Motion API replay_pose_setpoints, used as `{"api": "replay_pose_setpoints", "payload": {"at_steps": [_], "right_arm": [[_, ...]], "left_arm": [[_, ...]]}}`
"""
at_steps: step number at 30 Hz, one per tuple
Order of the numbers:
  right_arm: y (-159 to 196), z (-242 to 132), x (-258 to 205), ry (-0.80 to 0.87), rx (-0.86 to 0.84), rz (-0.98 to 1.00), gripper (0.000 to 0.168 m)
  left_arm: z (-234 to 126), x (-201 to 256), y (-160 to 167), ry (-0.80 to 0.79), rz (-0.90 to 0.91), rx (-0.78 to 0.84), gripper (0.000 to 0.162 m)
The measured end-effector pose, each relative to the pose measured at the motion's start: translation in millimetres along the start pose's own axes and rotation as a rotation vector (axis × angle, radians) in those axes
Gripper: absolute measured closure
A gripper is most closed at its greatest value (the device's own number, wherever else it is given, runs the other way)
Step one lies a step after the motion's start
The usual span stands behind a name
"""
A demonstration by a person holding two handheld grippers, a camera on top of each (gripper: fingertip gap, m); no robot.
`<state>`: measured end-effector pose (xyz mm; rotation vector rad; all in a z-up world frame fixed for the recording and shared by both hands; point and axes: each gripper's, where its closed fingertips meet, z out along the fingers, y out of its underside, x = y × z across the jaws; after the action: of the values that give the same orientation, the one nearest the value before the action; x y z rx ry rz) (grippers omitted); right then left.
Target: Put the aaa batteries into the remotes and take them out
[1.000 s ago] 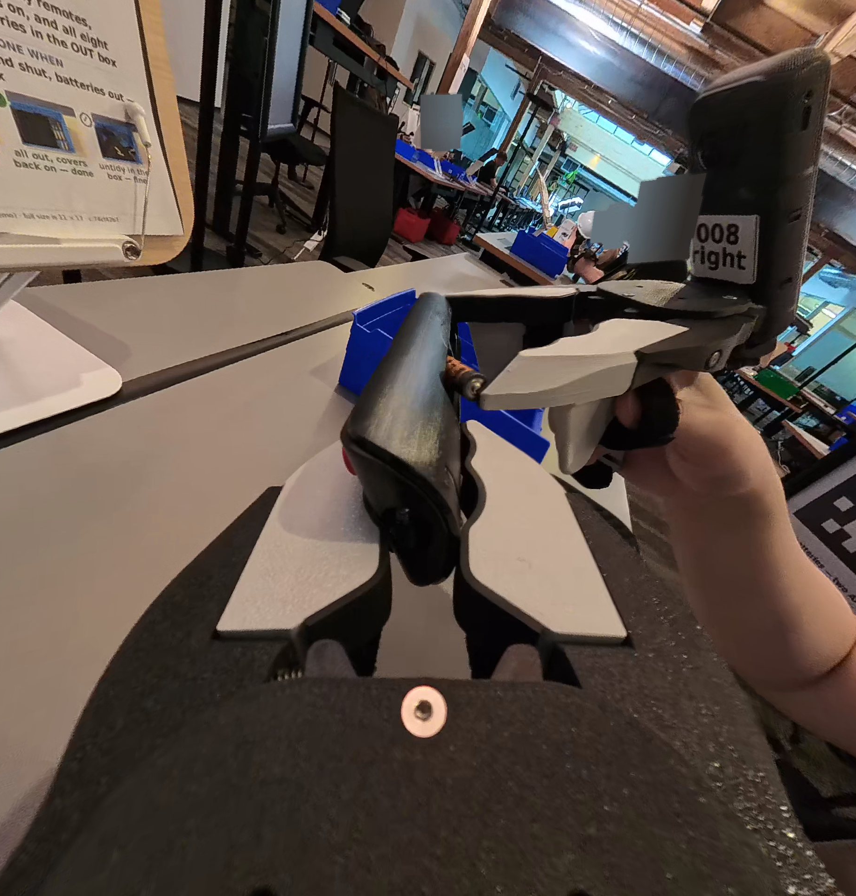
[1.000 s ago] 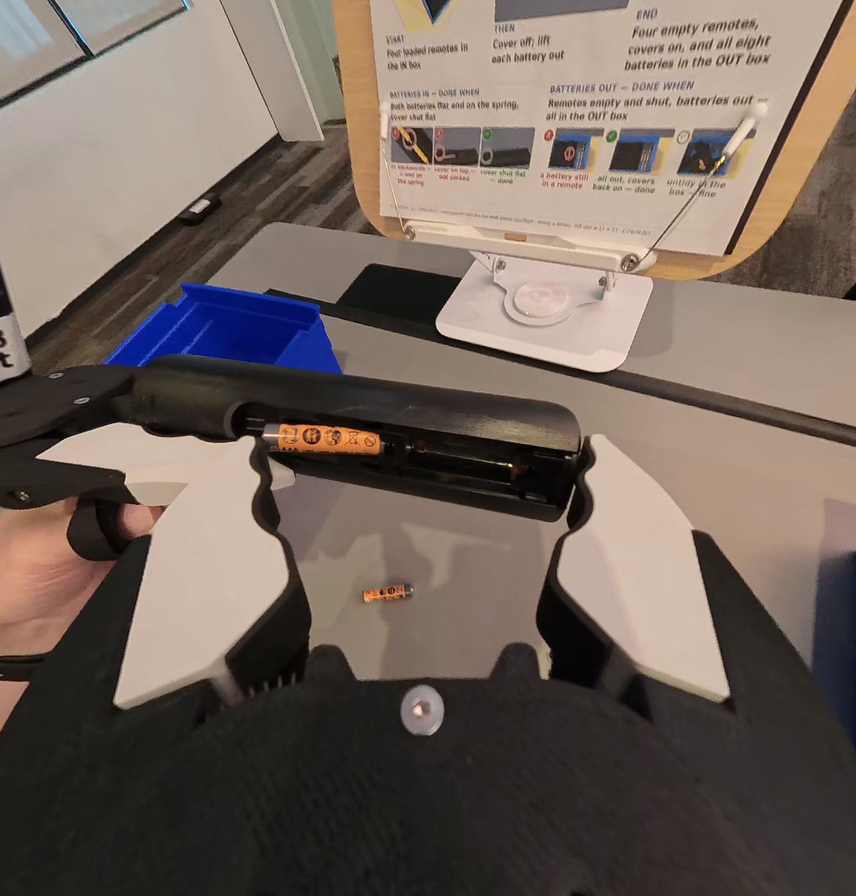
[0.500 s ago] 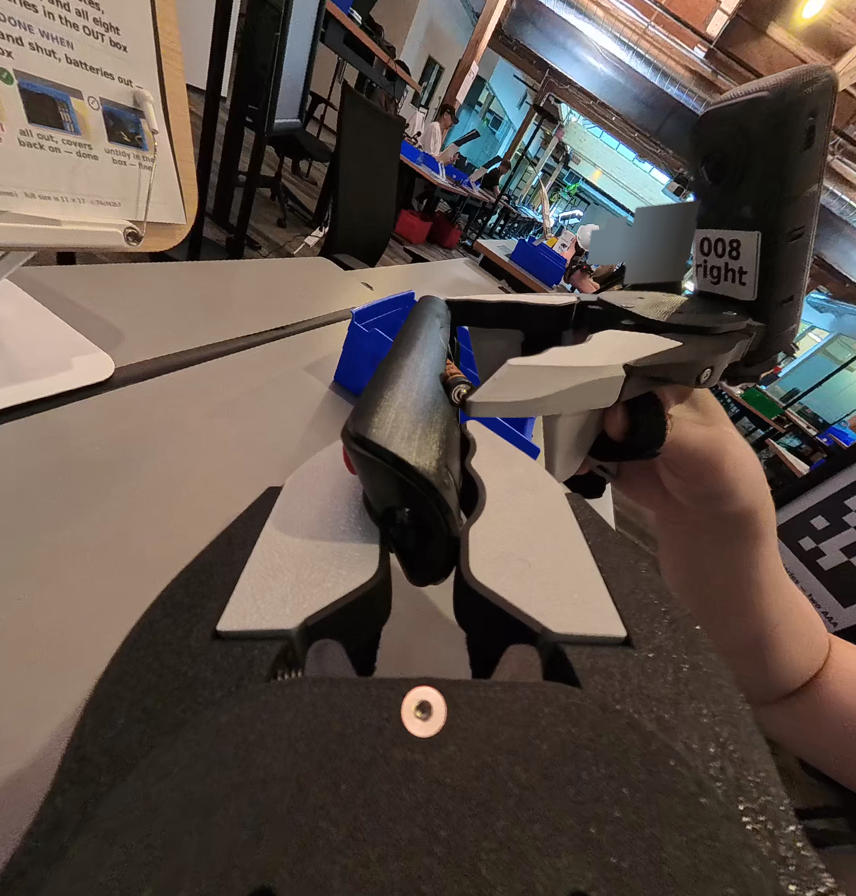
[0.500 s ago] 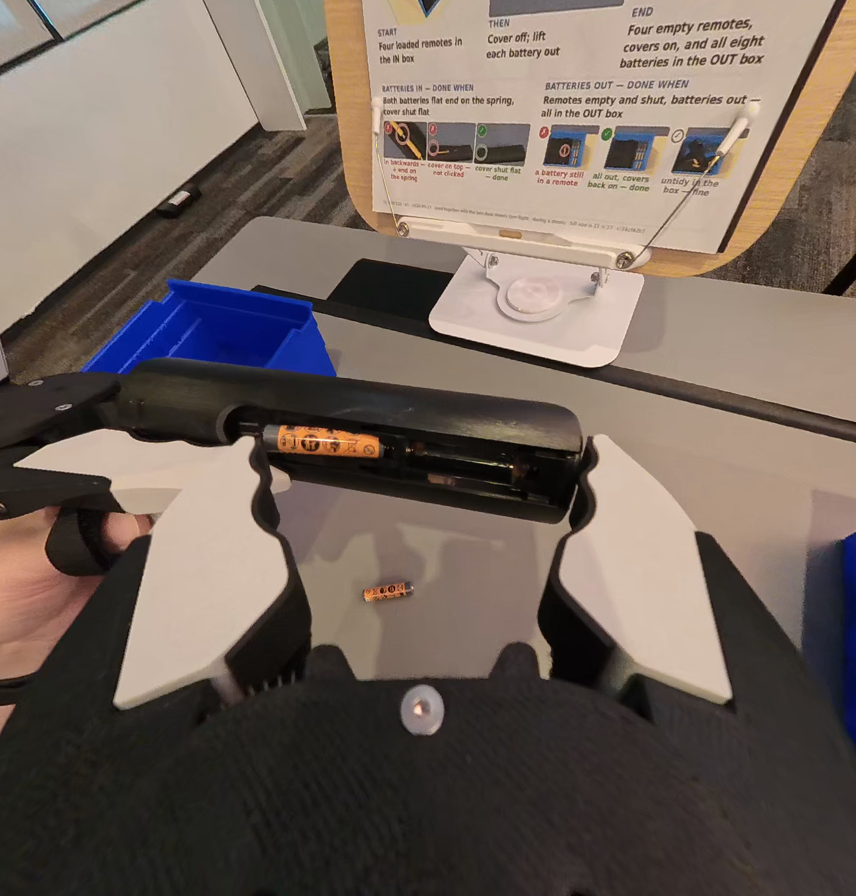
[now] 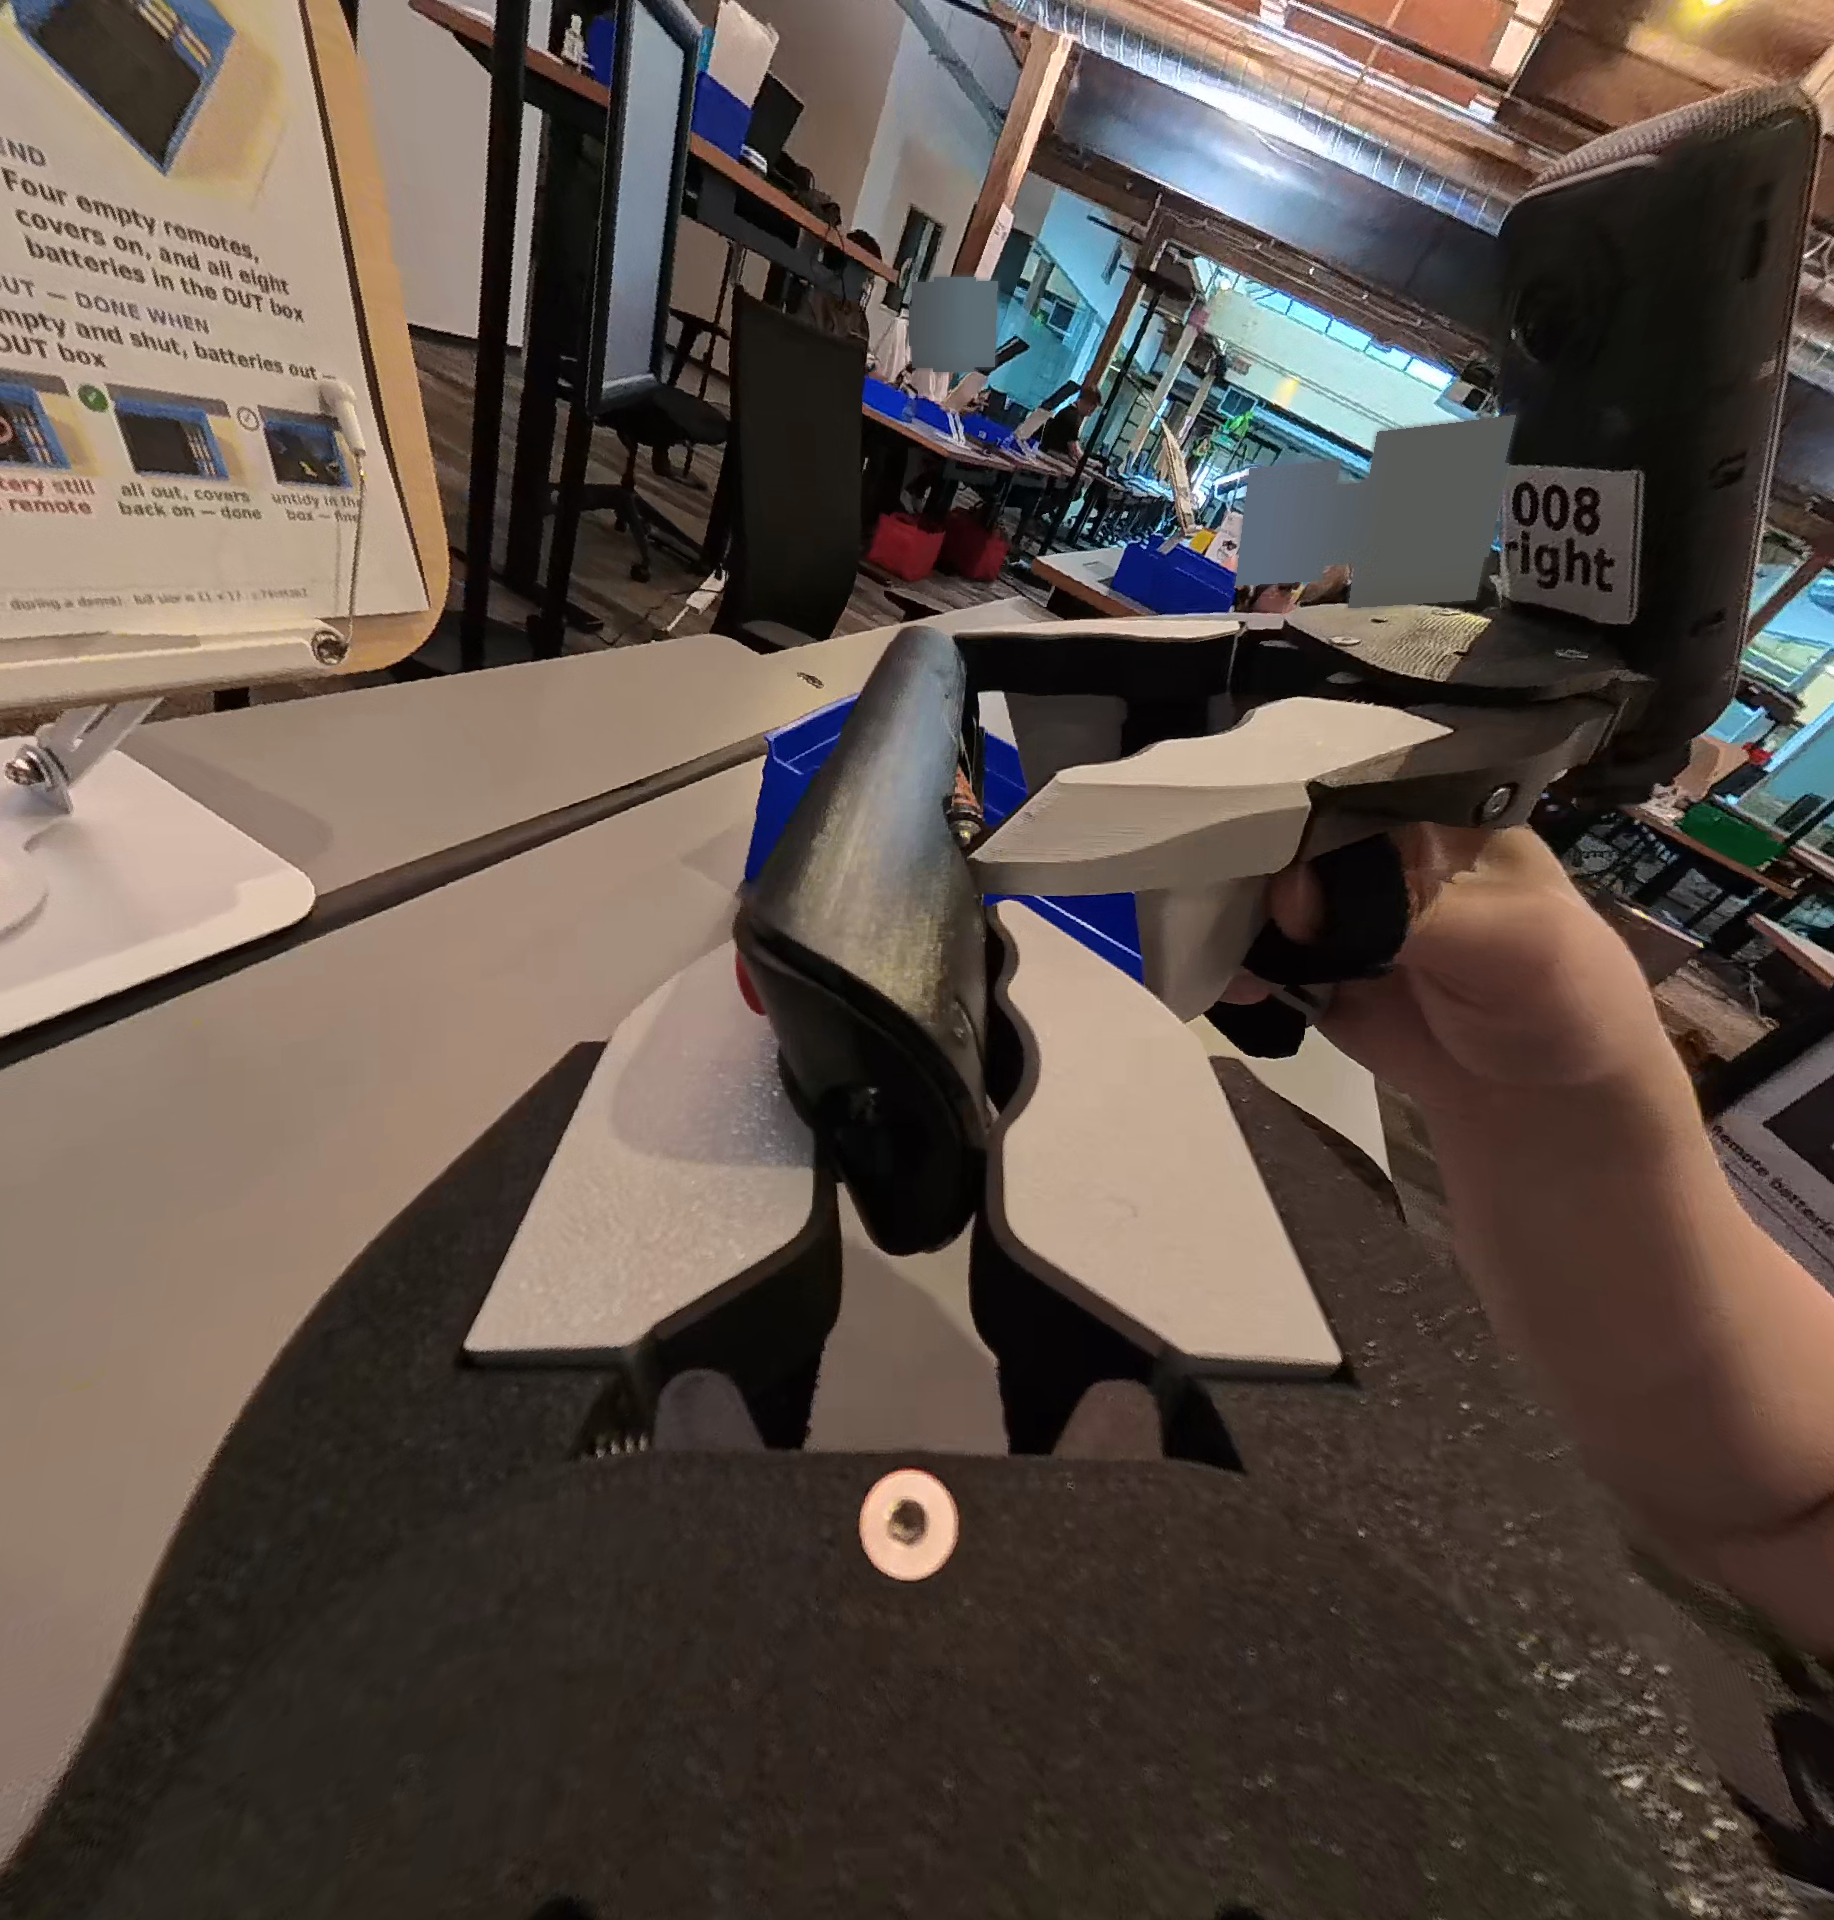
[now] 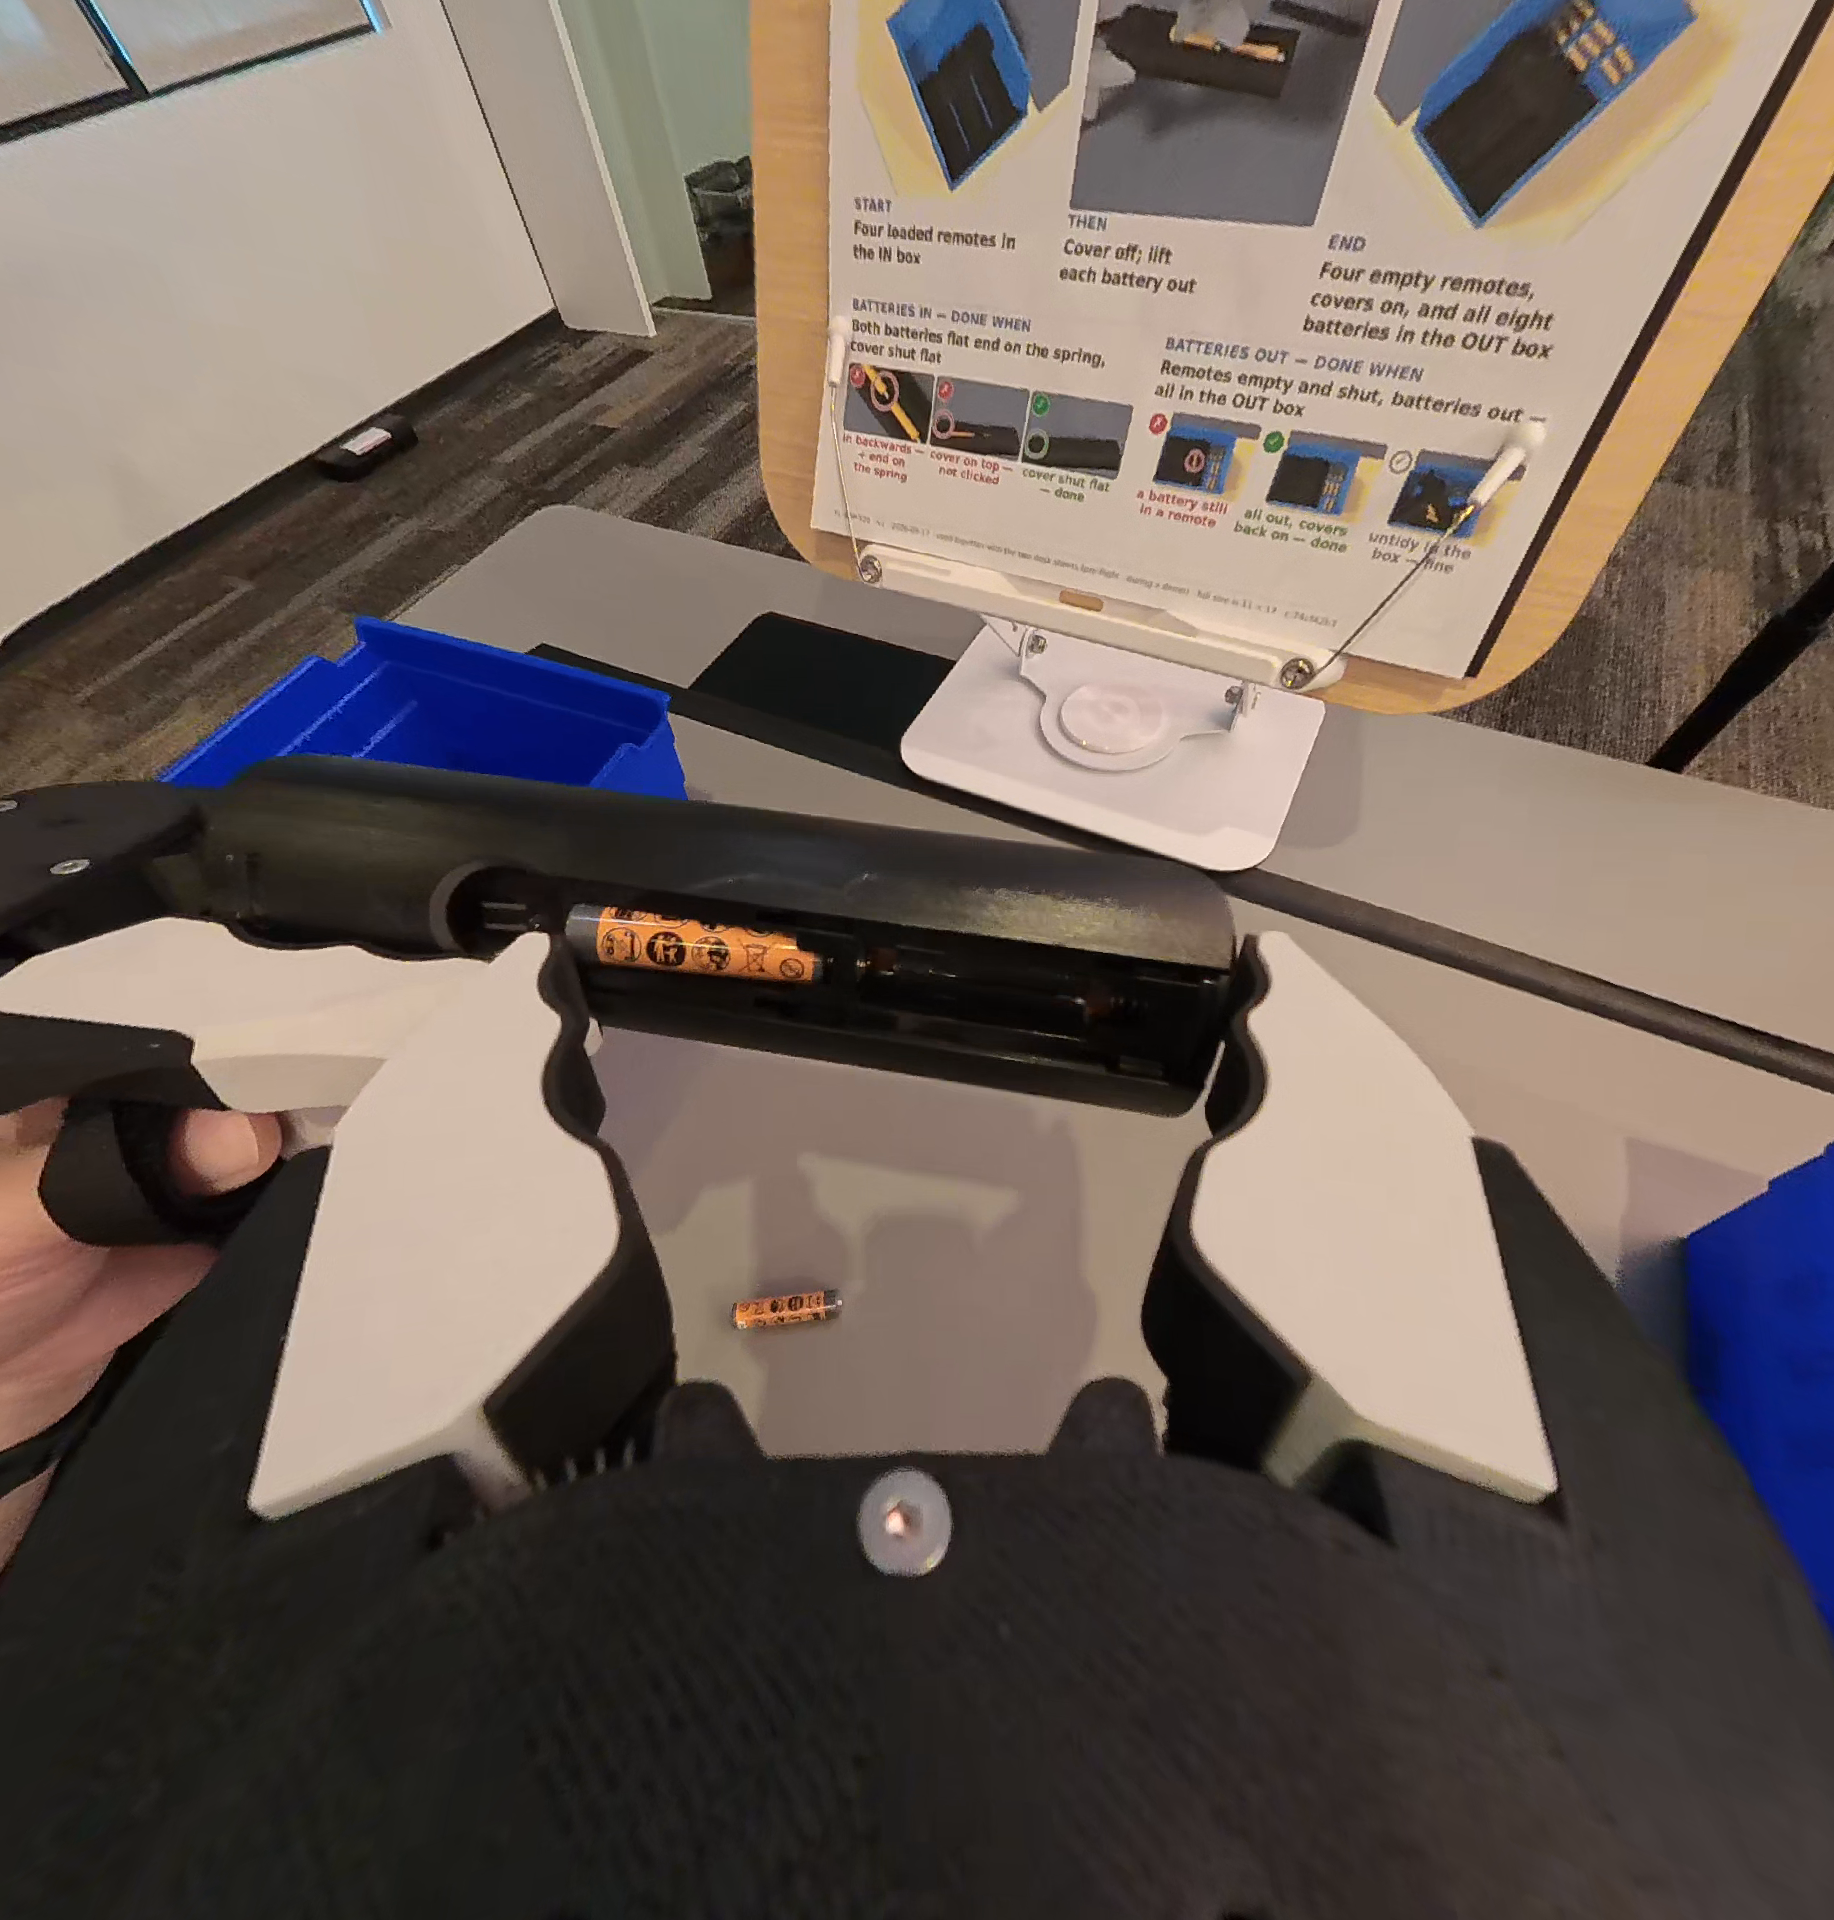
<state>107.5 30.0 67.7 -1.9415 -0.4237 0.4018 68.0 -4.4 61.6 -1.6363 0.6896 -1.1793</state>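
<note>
My left gripper clamps black remote; right gripper spread wide around its open compartment, one battery inside; loose battery on grey table, frame centre.

A grey table fills mid-frame in the right wrist view, with a white wall and patterned carpet upper left. In the left wrist view, rows of desks recede upper centre under exposed ceiling beams.
</note>
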Motion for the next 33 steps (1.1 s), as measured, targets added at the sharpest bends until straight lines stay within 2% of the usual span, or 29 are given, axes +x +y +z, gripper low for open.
{"api": "replay_pose_setpoints", "payload": {"at_steps": [6,9,13,16,33], "right_arm": [[-2.4,-1.6,-1.2,0.003,0.001,-0.013,0.05],[-6.9,-6.7,-6.6,-0.061,0.043,-0.003,0.052],[-14.4,-12.6,-2.9,-0.068,0.094,0.047,0.068],[-11.4,-11.1,-0.4,-0.025,0.064,0.004,0.067],[-15.3,-13.5,-5.2,-0.037,0.023,-0.006,0.066]], "left_arm": [[-0.5,1.0,-1.4,0.009,-0.004,0.01,0.136],[-4.4,1.3,-5.0,0.026,-0.028,0.013,0.136],[-5.8,3.0,-6.9,0.058,-0.07,0.028,0.136],[-3.6,4.1,-6.0,0.048,-0.059,0.032,0.136],[-7.7,8.0,-12.6,0.039,0.001,0.048,0.137]]}}
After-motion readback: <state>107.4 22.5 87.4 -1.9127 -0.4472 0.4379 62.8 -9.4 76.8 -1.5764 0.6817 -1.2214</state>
